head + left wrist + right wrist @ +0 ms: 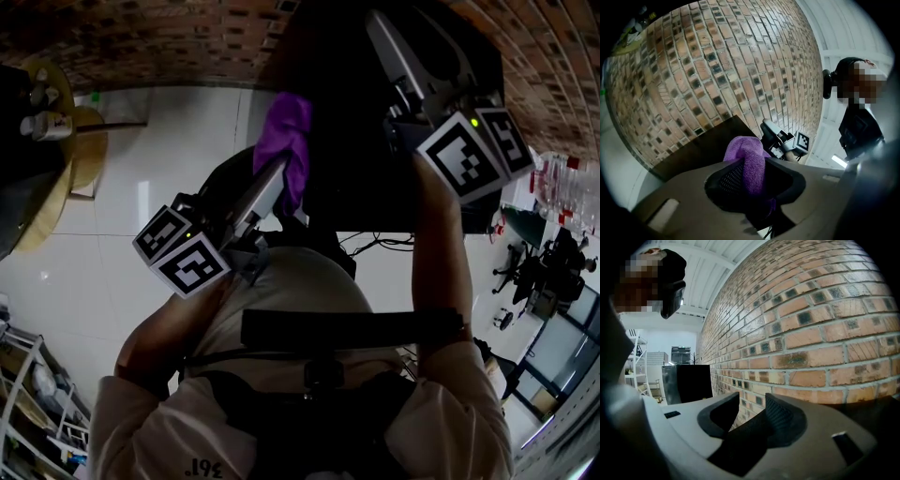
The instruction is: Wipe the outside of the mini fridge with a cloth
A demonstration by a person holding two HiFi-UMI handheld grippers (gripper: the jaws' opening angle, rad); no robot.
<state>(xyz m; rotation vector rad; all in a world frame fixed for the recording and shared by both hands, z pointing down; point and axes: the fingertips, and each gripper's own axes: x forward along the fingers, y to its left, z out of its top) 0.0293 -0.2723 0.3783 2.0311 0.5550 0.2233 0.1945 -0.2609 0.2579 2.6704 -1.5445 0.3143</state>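
One fuzzy purple cloth [286,141], bunched, beside black boxy mini fridge [366,178].

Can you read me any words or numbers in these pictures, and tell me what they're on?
"361": small print, seen upside down, on the person's top.
Left marker cube, right marker cube: black-and-white square patterns, no letters.
Nothing else is readable.

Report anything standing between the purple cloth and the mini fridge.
Nothing visible does. The purple cloth, clamped in the left gripper, hangs right by the mini fridge's left edge; the right gripper is off at the other side.
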